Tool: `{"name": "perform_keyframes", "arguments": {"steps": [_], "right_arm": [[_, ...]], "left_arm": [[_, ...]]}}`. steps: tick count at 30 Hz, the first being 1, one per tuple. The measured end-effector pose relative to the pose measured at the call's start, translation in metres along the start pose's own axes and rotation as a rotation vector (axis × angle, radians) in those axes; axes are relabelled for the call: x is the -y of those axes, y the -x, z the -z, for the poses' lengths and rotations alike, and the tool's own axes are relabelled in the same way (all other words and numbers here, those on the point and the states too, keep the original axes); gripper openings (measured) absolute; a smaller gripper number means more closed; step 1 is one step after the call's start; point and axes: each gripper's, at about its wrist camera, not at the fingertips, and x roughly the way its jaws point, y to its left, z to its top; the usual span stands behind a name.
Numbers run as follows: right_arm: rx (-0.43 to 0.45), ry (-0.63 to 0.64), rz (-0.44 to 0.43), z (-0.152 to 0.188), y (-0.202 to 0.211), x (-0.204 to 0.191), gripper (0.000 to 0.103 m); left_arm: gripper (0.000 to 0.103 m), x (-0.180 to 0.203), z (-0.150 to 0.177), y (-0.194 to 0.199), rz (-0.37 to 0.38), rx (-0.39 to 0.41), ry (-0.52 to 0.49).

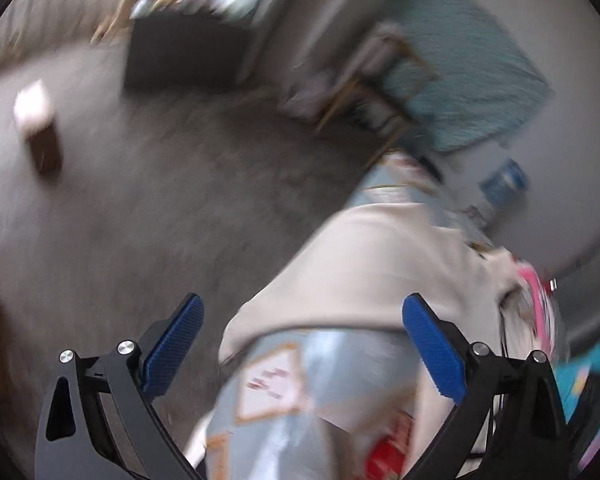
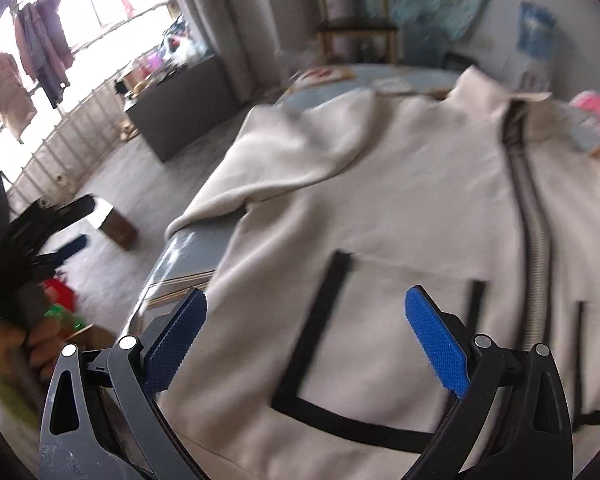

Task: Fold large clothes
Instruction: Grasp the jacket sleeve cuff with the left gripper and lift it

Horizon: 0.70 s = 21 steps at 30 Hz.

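The beige jacket (image 2: 380, 184) lay spread front-up on the bench (image 2: 188, 256), its grey zipper (image 2: 534, 240) running down the right part of the right wrist view and a black-trimmed pocket (image 2: 364, 344) showing between the gripper fingers. One sleeve (image 2: 284, 152) was folded across the chest. The jacket's lower hem was cut off by the bottom of the frame, and its far right side ran out of view past the lens edge.

The right gripper (image 2: 304, 340) hung above the pocket with its blue pads (image 2: 436, 344) spread wide and nothing between them. The left gripper (image 1: 300, 348) was likewise spread wide and empty, over the bench's patterned covering (image 1: 284, 384) near the jacket's edge (image 1: 364, 272); whether it touched anything could not be told.

The left wrist view was heavily blurred. A grey floor (image 1: 160, 208), a dark cabinet (image 1: 184, 56) and a small brown box (image 1: 44, 148) could just be made out; something pink (image 1: 536, 292) lay beyond the jacket but was too smeared to identify. In the right wrist view, the other gripper's black body showed at the far left edge, held in a hand (image 2: 32, 344) that was only partly visible and blurred.
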Motion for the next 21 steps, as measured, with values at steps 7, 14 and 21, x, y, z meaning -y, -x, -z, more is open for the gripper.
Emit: {"name": "perform_keyframes", "arguments": {"steps": [7, 14, 21], "right_arm": [[-0.053, 0.027, 0.04, -0.003, -0.015, -0.006, 0.096], [-0.046, 0.014, 0.102, -0.006, -0.01, 0.005, 0.096], [-0.024, -0.012, 0.141, -0.006, -0.006, 0.012, 0.096]], "left_arm": [[0.098, -0.086, 0.005, -0.114, 0.194, -0.358, 0.486], [0.097, -0.124, 0.068, -0.197, 0.44, -0.644, 1.013], [0.086, -0.139, 0.081, -0.237, 0.515, -0.653, 1.182]]}}
